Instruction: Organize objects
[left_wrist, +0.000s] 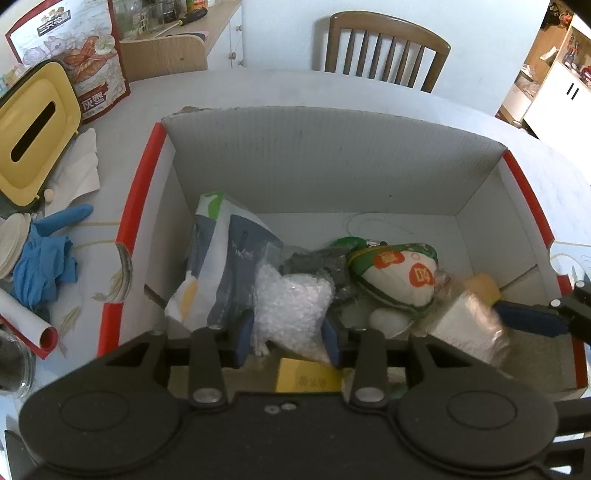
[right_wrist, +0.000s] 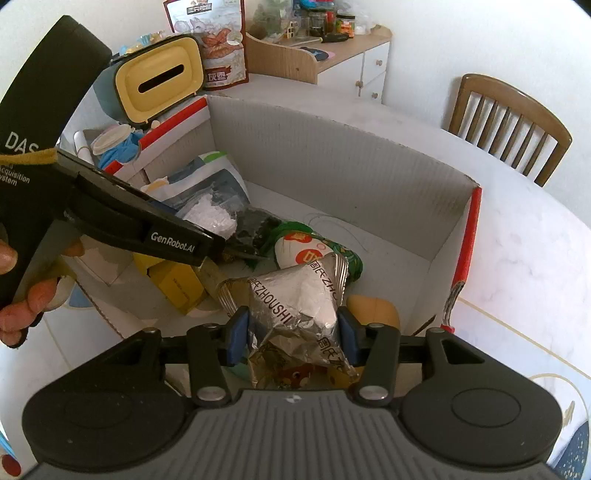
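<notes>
One clear plastic bag of white pellets (left_wrist: 291, 306) sits clamped between the left gripper (left_wrist: 288, 338) fingers; one crinkled silver foil packet (right_wrist: 295, 310) sits clamped between the right gripper (right_wrist: 291, 338) fingers, both over one red-edged white cardboard box (left_wrist: 314, 162).

Crumpled silver foil packet (right_wrist: 295, 310) above cluttered box (right_wrist: 332, 155).

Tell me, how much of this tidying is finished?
Partly. The cardboard box already holds a white-and-green pouch and a blue-grey packet. In hand: the left hand-held gripper grips a clear bag of white bits, the right hand-held gripper a silver foil packet. Blue gloves and a yellow tissue box remain outside.
</notes>
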